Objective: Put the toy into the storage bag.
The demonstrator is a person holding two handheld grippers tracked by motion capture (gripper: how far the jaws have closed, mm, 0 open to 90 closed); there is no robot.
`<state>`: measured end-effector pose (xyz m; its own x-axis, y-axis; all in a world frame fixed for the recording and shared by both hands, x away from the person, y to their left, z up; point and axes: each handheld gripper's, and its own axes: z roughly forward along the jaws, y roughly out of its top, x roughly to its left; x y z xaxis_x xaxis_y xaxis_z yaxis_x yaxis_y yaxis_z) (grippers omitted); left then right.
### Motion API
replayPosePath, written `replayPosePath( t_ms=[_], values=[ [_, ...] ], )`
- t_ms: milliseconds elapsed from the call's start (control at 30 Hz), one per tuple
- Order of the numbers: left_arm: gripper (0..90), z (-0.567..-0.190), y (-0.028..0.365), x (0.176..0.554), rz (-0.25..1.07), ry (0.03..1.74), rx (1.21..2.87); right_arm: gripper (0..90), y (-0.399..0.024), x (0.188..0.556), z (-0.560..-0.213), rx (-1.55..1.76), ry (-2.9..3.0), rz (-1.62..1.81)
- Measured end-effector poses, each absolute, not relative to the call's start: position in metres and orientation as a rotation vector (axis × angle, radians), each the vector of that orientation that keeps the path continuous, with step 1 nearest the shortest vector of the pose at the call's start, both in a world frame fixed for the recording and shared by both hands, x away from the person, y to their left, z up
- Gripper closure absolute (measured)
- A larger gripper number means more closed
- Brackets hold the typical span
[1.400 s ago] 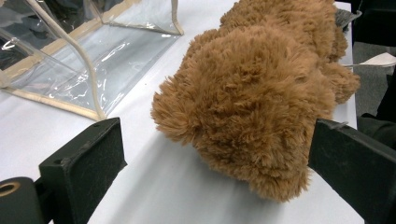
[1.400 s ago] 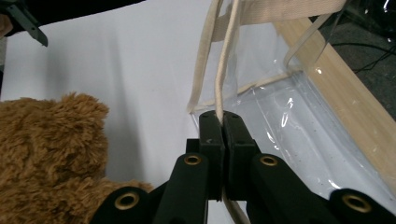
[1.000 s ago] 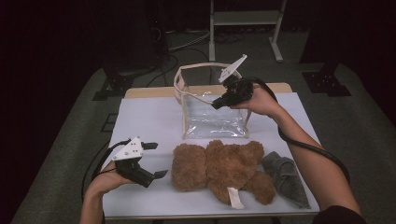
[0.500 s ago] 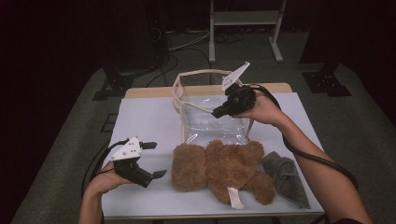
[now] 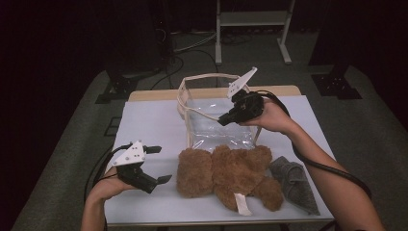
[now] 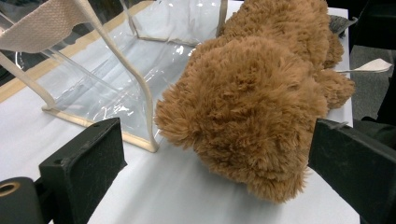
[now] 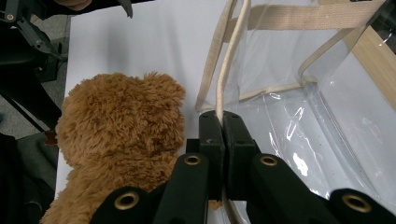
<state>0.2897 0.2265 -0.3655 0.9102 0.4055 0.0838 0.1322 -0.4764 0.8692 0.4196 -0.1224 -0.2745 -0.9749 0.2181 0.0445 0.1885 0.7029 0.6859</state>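
A brown teddy bear (image 5: 226,173) lies face down on the white table top (image 5: 149,120), near the front edge. Behind it stands a clear plastic bag (image 5: 211,130) with beige trim and straps. My right gripper (image 5: 223,121) hangs over the bag's near side, shut on a beige strap (image 7: 229,65); in the right gripper view the strap runs down into the closed right gripper (image 7: 222,119). My left gripper (image 5: 162,163) sits open just left of the bear. In the left gripper view the bear's fuzzy head (image 6: 252,107) lies ahead between the wide jaws, untouched.
A grey cloth (image 5: 293,180) lies at the bear's right, near the table's front right corner. A white tag (image 5: 242,204) sticks out from under the bear. Cables trail off both hands. A metal stand (image 5: 250,29) and dark floor lie beyond the table.
My right gripper has come a little toward the person with the bag's strap in it, tugging the bag's top that way. The left gripper has stayed put.
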Motion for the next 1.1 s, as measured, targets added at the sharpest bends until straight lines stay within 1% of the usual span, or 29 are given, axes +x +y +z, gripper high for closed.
replayPosePath(
  t_ms=[100, 133, 167, 233, 300, 333, 367, 400, 433, 467, 500, 667, 733, 767, 867, 1067, 1100],
  values=[
    [3.1, -0.366, 0.227, 0.29, 0.339, 0.386, 2.067, 86.1, -0.123, 0.42, -0.275, 0.357, 2.845, 1.148],
    [3.1, -0.367, 0.227, 0.29, 0.339, 0.383, 2.072, 79.2, -0.126, 0.421, -0.274, 0.377, 2.834, 1.186],
    [3.1, -0.367, 0.227, 0.29, 0.339, 0.383, 2.072, 79.2, -0.126, 0.421, -0.274, 0.377, 2.834, 1.186],
    [3.1, -0.367, 0.227, 0.29, 0.34, 0.383, 2.073, 70.4, -0.129, 0.42, -0.271, 0.39, 2.804, 1.206],
    [3.1, -0.367, 0.227, 0.29, 0.34, 0.386, 2.074, 63.8, -0.132, 0.419, -0.268, 0.392, 2.79, 1.24],
    [3.1, -0.367, 0.227, 0.29, 0.34, 0.387, 2.074, 58.3, -0.134, 0.416, -0.264, 0.377, 2.773, 1.241],
    [3.1, -0.368, 0.227, 0.29, 0.344, 0.386, 2.076, 56.0, -0.135, 0.415, -0.263, 0.369, 2.768, 1.246],
    [3.1, -0.368, 0.228, 0.29, 0.346, 0.386, 2.082, 49.8, -0.137, 0.411, -0.259, 0.359, 2.764, 1.275],
    [3.1, -0.368, 0.228, 0.29, 0.346, 0.386, 2.082, 49.8, -0.137, 0.411, -0.259, 0.359, 2.764, 1.275],
    [3.1, -0.368, 0.228, 0.29, 0.346, 0.385, 2.085, 47.8, -0.137, 0.409, -0.257, 0.354, 2.757, 1.279],
    [3.1, -0.369, 0.228, 0.29, 0.345, 0.384, 2.086, 42.7, -0.139, 0.402, -0.254, 0.329, 2.748, 1.297],
    [3.1, -0.37, 0.227, 0.29, 0.338, 0.39, 2.08, 35.8, -0.142, 0.382, -0.251, 0.268, 2.746, 1.35],
    [3.1, -0.37, 0.228, 0.29, 0.337, 0.389, 2.084, 35.1, -0.142, 0.378, -0.252, 0.252, 2.749, 1.346],
    [3.1, -0.37, 0.228, 0.29, 0.338, 0.389, 2.085, 33.0, -0.142, 0.367, -0.257, 0.228, 2.757, 1.352],
    [3.1, -0.369, 0.227, 0.289, 0.336, 0.389, 2.083, 31.3, -0.139, 0.357, -0.268, 0.211, 2.79, 1.34],
    [3.1, -0.37, 0.226, 0.289, 0.332, 0.386, 2.086, 28.6, -0.129, 0.344, -0.299, 0.18, 2.874, 1.259],
    [3.1, -0.37, 0.226, 0.289, 0.332, 0.386, 2.086, 28.6, -0.129, 0.344, -0.299, 0.18, 2.874, 1.259]
  ],
)
